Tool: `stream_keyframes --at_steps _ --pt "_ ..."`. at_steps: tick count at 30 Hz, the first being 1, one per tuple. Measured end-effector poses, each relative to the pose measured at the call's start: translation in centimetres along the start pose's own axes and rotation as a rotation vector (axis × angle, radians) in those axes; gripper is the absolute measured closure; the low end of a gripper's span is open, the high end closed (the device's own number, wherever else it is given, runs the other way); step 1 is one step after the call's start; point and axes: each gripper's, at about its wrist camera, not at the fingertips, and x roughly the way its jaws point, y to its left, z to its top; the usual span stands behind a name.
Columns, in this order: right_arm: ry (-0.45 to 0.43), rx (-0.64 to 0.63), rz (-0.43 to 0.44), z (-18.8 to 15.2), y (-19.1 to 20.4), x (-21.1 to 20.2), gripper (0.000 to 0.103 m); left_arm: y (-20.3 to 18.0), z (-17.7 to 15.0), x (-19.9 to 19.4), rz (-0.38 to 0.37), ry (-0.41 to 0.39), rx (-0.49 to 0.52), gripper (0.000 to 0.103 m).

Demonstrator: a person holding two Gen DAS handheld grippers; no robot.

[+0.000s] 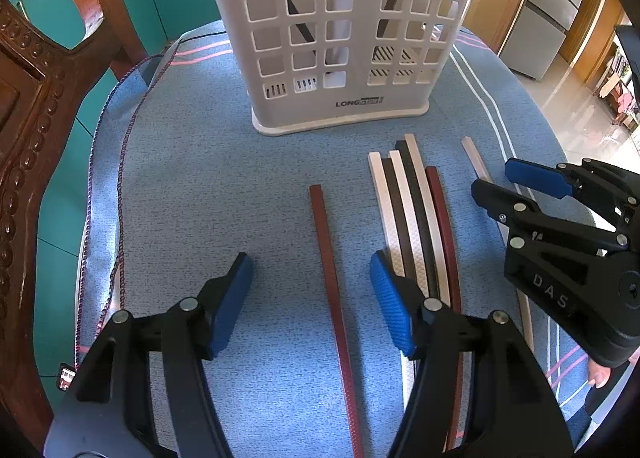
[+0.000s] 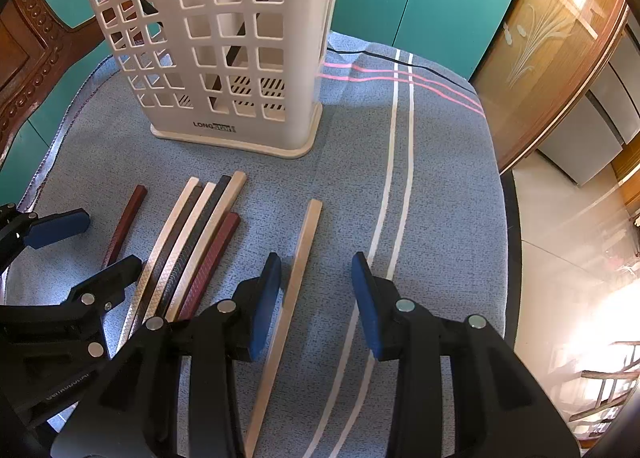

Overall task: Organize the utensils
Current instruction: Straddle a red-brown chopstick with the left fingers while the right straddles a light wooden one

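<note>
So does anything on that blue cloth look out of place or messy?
Slightly. Two chopsticks lie apart from the bundle: a dark red one on one side, a pale one on the other. Nothing looks spilled or broken, and the white basket stands upright.

Far centre blocked by utensil basket (image 1: 340, 38); chopstick bundle (image 1: 412, 218) near right; bare cloth (image 1: 192, 186) left is passable.

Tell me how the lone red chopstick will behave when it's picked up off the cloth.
The red chopstick looks straight and square-edged, so probably stiff and unlikely to roll. It is long and thin, so likely light, and may pivot if gripped far from its middle. Its patterned surface may help the fingers grip.
</note>
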Motion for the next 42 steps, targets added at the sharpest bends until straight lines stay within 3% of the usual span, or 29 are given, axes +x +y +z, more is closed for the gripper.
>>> stream_keyframes --at_steps 36,41,42 --pt "-0.010 -0.019 -0.017 -0.18 0.26 0.08 0.065 0.07 0.05 -0.14 -0.007 0.000 -0.002 0.040" --pt "-0.010 -0.016 -0.014 -0.20 0.29 0.06 0.065 -0.09 0.09 -0.20 -0.016 -0.003 0.003 0.048" --pt "-0.011 -0.015 -0.010 -0.22 0.29 0.01 0.070 -0.20 0.10 -0.25 -0.018 -0.005 0.005 0.049"
